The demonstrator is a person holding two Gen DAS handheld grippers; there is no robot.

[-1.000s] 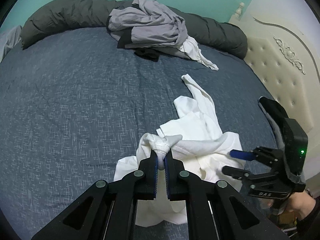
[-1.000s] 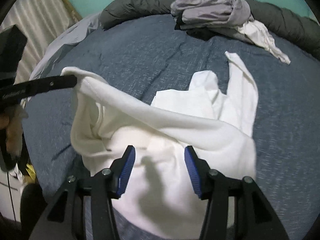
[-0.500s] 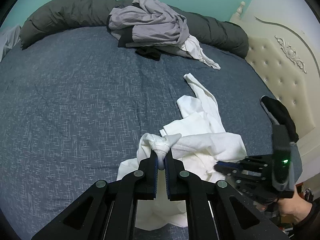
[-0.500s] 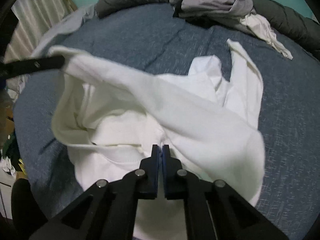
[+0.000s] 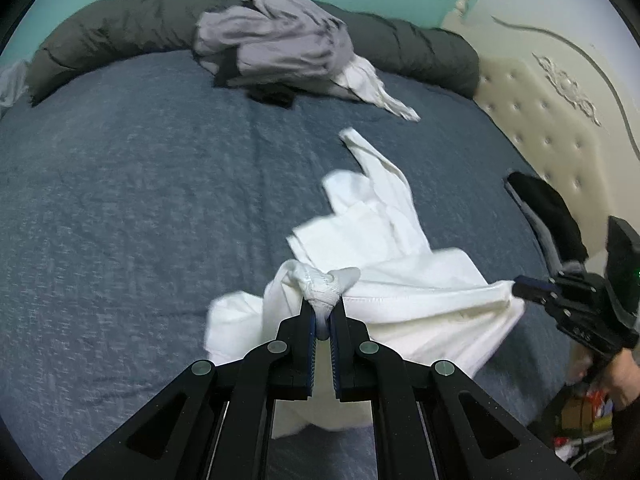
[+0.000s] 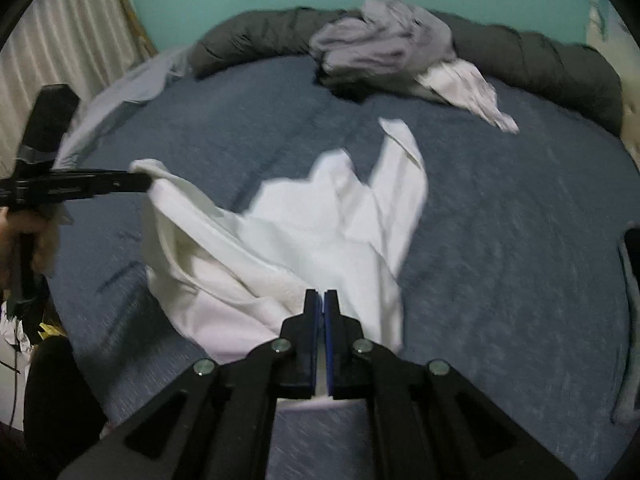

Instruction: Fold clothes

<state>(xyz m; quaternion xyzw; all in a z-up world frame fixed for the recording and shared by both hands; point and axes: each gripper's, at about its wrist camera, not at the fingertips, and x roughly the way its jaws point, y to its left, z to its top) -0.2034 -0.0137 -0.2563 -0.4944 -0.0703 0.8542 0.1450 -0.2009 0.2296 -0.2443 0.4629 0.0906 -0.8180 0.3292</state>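
A white long-sleeved garment [image 5: 380, 240] lies crumpled on the blue bedspread [image 5: 140, 200], one sleeve reaching toward the far pile. My left gripper [image 5: 323, 312] is shut on a bunched corner of its hem. My right gripper [image 6: 320, 300] is shut on another part of the same hem edge of the white garment [image 6: 320, 220]. The edge stretches taut between the two grippers, lifted off the bed. In the left wrist view the right gripper [image 5: 520, 289] shows at the right, held by a hand. In the right wrist view the left gripper [image 6: 138, 180] shows at the left.
A pile of grey and white clothes [image 5: 276, 48] sits at the far side against a rolled dark duvet [image 5: 120, 36]. A cream tufted headboard [image 5: 552, 112] borders the right. A black and grey item [image 5: 548, 212] lies near the right bed edge. Curtains [image 6: 60, 48] hang at left.
My right gripper, open a second ago, shut on the garment's edge and pulled away to the right. The hem is now stretched and raised between both grippers.
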